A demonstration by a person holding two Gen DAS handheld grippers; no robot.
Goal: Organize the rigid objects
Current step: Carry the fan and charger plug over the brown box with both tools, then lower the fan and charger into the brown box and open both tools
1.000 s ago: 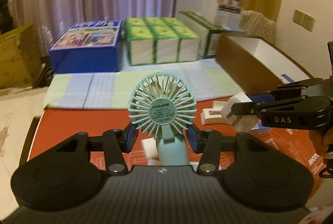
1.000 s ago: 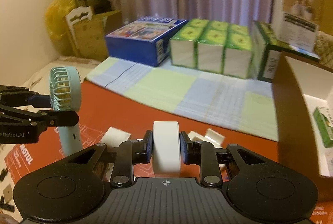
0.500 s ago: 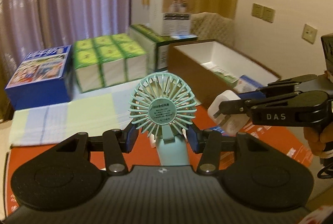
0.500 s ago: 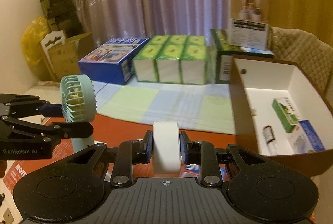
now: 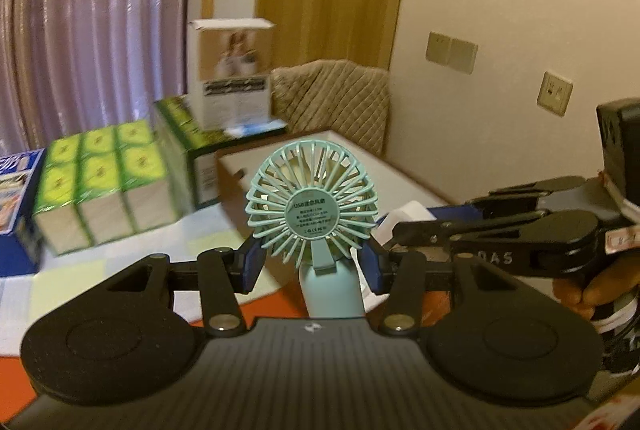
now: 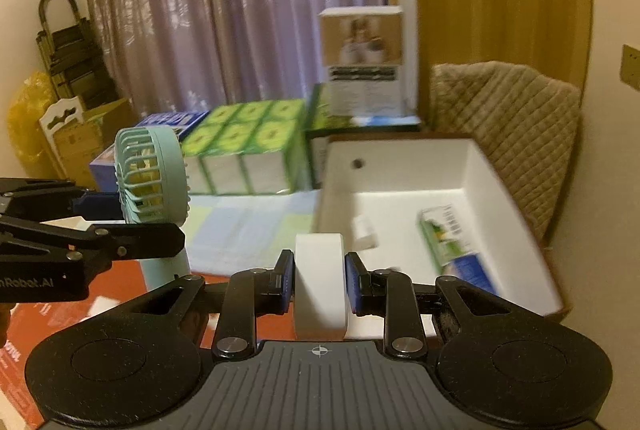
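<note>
Above the table (image 6: 120,306), the left tool (image 5: 312,262) is gripping the fan (image 5: 311,214) upright by its handle, while the right tool (image 6: 320,280) is clamping a white block (image 6: 320,286) near the open box (image 6: 404,166).

A red-orange worktop (image 6: 120,294) carries a pale checked cloth (image 6: 248,226). On the cloth stand green-topped packs (image 6: 244,146), a blue box (image 6: 168,122) and a dark green carton (image 5: 188,146). An open white-lined box (image 6: 404,166) sits beside them.

Matt plastic fan (image 5: 311,208), smooth white block (image 6: 320,284), quilted cloth chair (image 6: 508,118)
</note>
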